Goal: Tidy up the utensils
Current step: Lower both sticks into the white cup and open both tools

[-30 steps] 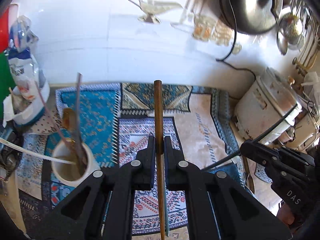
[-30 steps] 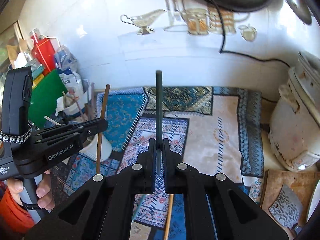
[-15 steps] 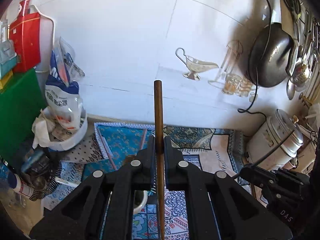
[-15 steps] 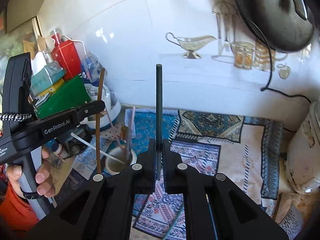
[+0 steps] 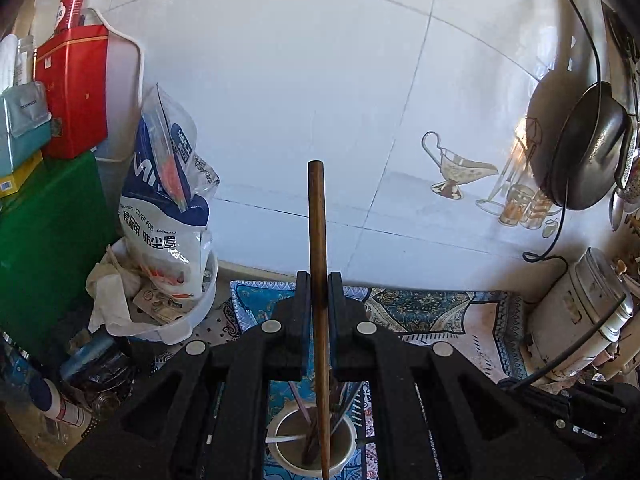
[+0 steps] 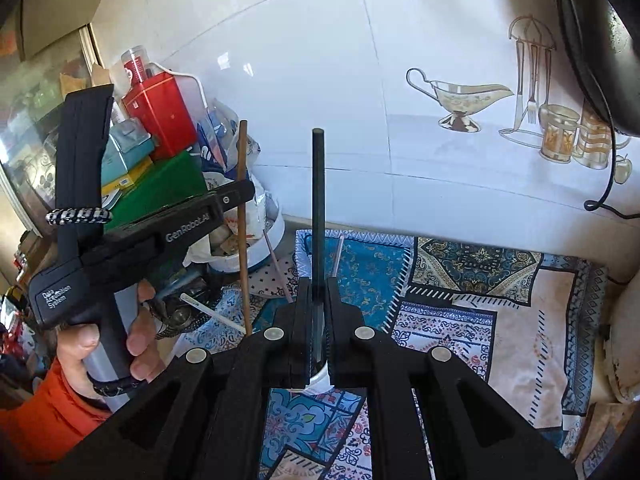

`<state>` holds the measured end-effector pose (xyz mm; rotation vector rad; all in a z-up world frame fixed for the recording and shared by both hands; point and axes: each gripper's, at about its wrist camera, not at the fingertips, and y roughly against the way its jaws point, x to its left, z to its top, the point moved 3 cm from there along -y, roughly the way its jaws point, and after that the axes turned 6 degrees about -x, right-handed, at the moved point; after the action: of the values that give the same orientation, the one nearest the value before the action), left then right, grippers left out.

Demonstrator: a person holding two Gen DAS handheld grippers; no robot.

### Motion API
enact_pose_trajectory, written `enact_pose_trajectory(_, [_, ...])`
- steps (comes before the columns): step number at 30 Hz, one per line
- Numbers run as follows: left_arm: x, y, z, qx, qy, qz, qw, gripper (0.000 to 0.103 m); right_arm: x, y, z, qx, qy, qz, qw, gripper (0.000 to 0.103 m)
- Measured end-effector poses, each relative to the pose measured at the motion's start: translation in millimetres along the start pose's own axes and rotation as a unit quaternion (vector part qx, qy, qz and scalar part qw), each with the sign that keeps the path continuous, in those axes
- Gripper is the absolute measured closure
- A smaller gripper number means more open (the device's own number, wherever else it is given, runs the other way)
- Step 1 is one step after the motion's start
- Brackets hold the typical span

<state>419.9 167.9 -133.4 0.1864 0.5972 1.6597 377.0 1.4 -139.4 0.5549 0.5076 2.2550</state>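
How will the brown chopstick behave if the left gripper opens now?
The brown chopstick looks stiff, thin and smooth, so it would probably slide straight down. Its lower end seems already inside the white cup, which may catch it.

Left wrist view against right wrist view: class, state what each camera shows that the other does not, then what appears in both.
Only the left wrist view shows the inside of the white cup, with utensils already standing in it and the brown stick's lower end over its mouth, and the rice cooker.

Only the right wrist view shows the black stick clamped in the right gripper, and the person's hand on the left gripper's handle.

Both show the brown stick held by the left gripper, the red tin and the patterned mat.
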Motion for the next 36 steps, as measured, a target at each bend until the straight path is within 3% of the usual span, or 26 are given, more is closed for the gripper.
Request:
enact_pose_trajectory(9, [6, -39, -30, 0.022, -0.012, -0.002, 0.9997, 0.097, 7, -34, -18, 0.044, -0.011, -0.013, 0.999, 0.098])
enact_pose_trajectory(16, [8, -48, -51, 0.037, -0.026, -0.003, 0.999, 0.097, 3, -55, -34, 0.082, -0.022, -0.021, 0.996, 0.098])
enact_pose_trajectory(29, [8, -37, -75, 0.105, -0.043, -0.015, 0.9934, 0.097, 6, -72, -42, 0.109, -0.021, -0.024, 0.994, 0.097])
enact_pose_trajectory(36, [5, -12, -65, 0.103, -0.047, -0.015, 0.9935, 0.097, 4, -60, -38, 0.097, -0.003, -0.034, 0.995, 0.092])
